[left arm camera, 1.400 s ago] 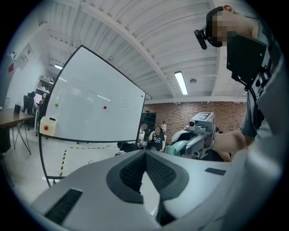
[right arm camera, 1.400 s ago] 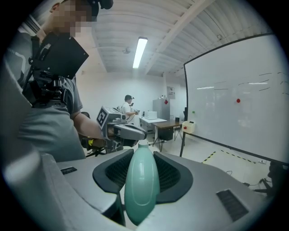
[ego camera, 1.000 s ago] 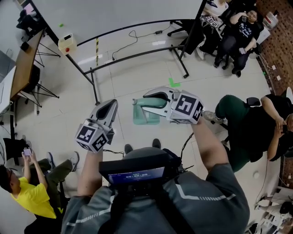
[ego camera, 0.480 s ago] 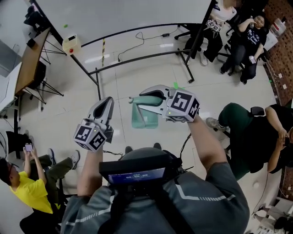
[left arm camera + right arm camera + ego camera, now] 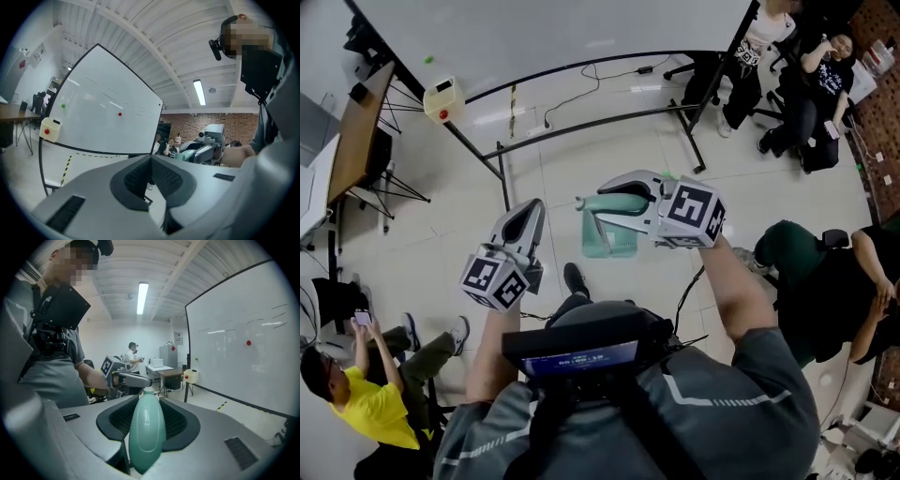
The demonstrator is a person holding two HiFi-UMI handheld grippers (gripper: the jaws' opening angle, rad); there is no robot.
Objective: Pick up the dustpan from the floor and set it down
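Lifting looks done; setting down is what is left, as I judge. The left hand-held gripper (image 5: 528,212) is on the person's side of the whiteboard (image 5: 553,28). It is clenched on nothing: its pads meet with no thing between them, and it seems to have no part in the carry. To the right of it, the green dustpan (image 5: 607,242) hangs above the floor (image 5: 441,234), in front of the whiteboard's lower frame and apart from it. The right hand-held gripper (image 5: 602,202) grasps its handle (image 5: 146,427), with the pads pressing on both sides. The long axis of the handle runs along the jaws. Its narrow end sticks out beyond the fingertips and points toward the left hand-held gripper. The pan hangs under the handle; which way its mouth faces I cannot tell.
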